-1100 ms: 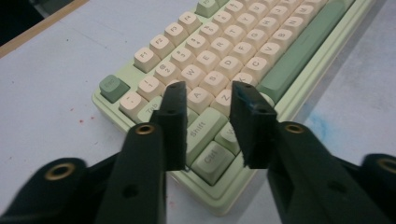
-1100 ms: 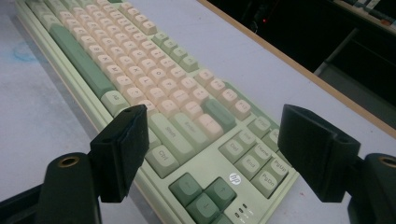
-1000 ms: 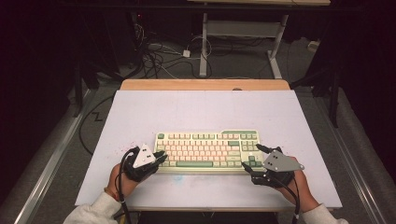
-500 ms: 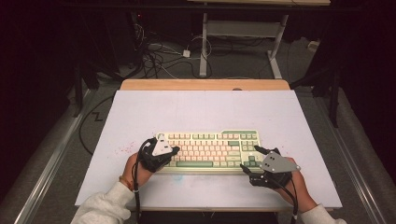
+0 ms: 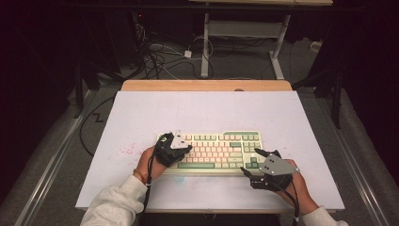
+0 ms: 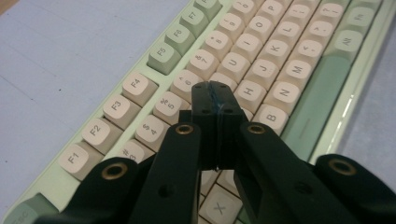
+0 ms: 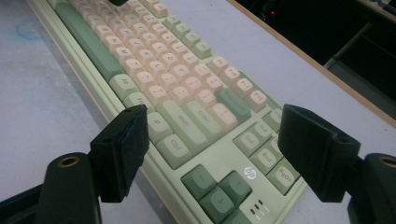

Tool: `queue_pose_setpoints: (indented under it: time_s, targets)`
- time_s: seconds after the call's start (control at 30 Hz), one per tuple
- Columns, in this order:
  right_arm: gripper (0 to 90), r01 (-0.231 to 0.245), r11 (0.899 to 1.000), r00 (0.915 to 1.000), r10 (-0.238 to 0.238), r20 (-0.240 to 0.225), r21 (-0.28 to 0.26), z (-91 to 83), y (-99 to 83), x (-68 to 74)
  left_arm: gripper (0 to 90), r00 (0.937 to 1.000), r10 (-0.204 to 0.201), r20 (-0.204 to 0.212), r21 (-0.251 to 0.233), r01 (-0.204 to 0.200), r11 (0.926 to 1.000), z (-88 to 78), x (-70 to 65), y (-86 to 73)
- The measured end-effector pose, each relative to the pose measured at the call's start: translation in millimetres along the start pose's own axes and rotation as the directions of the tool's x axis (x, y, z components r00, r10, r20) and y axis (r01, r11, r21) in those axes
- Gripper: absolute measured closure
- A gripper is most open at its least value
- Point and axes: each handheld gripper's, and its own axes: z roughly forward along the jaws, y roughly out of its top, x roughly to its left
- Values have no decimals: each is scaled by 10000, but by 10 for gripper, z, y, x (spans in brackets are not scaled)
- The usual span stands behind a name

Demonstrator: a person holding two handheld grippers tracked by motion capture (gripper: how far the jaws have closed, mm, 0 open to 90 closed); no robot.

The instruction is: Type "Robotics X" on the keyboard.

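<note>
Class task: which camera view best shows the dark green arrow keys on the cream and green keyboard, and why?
The right gripper view: the dark green arrow keys sit close and large. The high view shows them small, beside the right claw. The left gripper view shows other keys of the cream and green keyboard.

White table with faint reddish specks (perhaps stains); tangled cables on the floor behind.

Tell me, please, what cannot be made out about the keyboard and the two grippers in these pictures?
- Keyboard legends: too small in the high view.
- Its left end: covered there by the left gripper.
- Whether the shut left gripper touches a key: its own jaws hide the contact in the left gripper view.
- Keyboard's near corner: cut off by the bottom edge in the right gripper view, between the open right gripper jaws.
</note>
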Motion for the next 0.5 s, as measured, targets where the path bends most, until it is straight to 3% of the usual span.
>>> queue_pose_setpoints:
  time_s: [0.5]
  targets:
    - [260,161,9997,9999,-161,-26,161,21,-14,9,875,9998,136,-146,376,-130,9992,134,12,61]
